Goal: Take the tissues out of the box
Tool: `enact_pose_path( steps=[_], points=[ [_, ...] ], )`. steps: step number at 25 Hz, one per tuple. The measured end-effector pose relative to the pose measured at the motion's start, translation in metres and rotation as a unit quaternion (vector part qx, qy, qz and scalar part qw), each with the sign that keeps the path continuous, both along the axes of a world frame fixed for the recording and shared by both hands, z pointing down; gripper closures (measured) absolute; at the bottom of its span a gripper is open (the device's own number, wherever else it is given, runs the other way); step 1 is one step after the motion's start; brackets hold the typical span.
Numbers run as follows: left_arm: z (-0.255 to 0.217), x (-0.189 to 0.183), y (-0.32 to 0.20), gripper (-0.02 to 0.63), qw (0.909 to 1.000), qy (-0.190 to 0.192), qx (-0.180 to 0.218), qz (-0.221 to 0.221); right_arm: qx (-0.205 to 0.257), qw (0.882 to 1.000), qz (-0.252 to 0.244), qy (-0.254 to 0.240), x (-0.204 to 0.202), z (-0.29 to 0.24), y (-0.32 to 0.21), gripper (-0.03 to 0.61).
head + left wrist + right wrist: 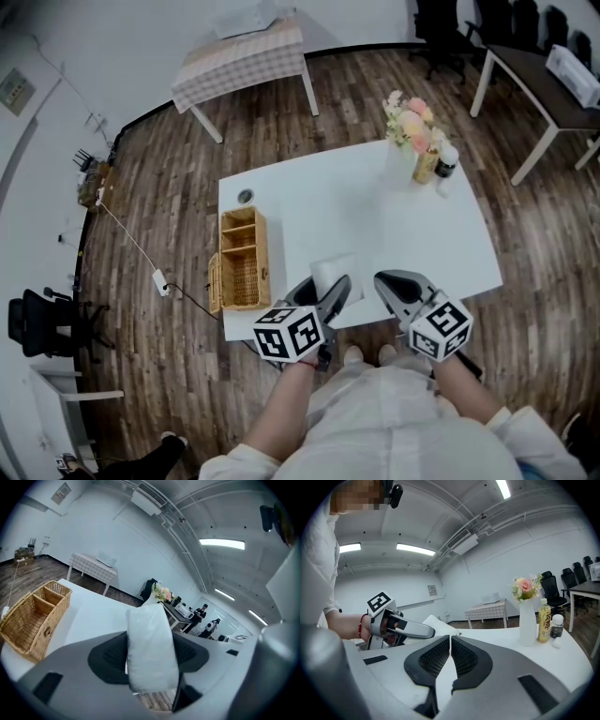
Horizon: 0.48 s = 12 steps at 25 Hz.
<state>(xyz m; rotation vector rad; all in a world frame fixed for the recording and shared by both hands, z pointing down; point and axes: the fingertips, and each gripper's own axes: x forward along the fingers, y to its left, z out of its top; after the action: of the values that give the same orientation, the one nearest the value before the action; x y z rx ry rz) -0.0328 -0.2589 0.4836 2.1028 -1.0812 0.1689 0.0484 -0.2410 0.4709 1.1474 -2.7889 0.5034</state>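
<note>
A soft white tissue pack (330,273) is held at the front edge of the white table (375,216). My left gripper (339,287) is shut on it. In the left gripper view the tissue pack (150,644) stands upright between the two dark pads of the left gripper (152,656). My right gripper (384,281) hovers just right of it, shut, with nothing in its jaws. The right gripper view shows the right gripper (450,641) with its pads almost touching, and the left gripper (405,629) and tissue pack (437,622) beyond. A wicker basket (242,258) lies at the table's left edge.
A vase of flowers (410,127), a yellow bottle (427,166) and a small dark jar (445,161) stand at the table's far right corner. A checked-cloth table (244,61) stands behind, a dark desk (544,89) to the right. The wicker basket (33,620) has two compartments.
</note>
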Motion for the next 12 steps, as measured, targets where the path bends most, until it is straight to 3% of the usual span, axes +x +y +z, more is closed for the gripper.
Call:
enact_pose_path(
  steps=[12],
  points=[
    [0.000, 0.014, 0.014, 0.360, 0.9998, 0.014, -0.010, 0.009, 0.012, 1.000, -0.007, 0.027, 0.002, -0.001, 0.007, 0.546]
  ],
)
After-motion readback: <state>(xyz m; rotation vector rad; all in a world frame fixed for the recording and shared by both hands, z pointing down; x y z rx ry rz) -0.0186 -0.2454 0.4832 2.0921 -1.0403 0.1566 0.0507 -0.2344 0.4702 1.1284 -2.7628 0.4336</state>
